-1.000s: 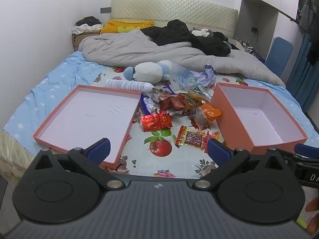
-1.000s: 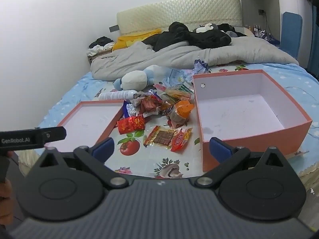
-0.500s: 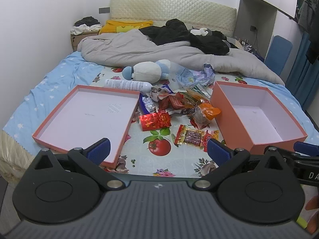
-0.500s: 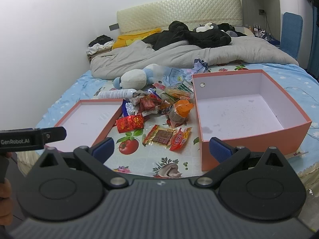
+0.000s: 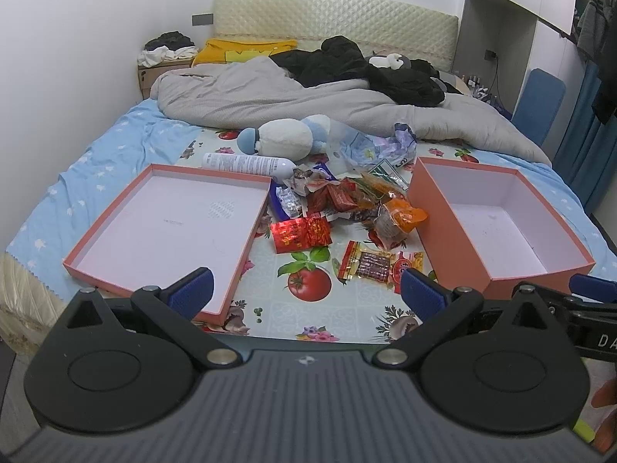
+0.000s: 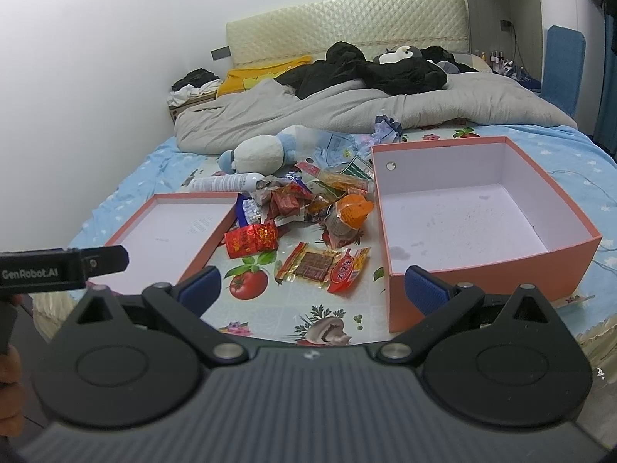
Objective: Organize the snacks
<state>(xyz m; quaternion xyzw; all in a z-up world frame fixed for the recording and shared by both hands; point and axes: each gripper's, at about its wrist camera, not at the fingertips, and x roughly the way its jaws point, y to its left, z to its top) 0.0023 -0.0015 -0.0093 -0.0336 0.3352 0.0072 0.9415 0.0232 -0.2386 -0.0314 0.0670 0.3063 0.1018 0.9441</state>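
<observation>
Both tongs, left [image 5: 304, 293] and right [image 6: 312, 289], hang wide open, gripping nothing, low in frame over the bed's [image 5: 77, 177] near edge. The snack pile [image 5: 347, 200] sits mid-frame between a shallow lid [image 5: 166, 227] at left and a deep box [image 5: 497, 227] at right; both look empty, though specks mark the box floor. A flat dark-red packet [image 5: 380, 264] lies nearest, long axis running left to right. A red foil pack [image 5: 300, 233] lies just beside the lid.
</observation>
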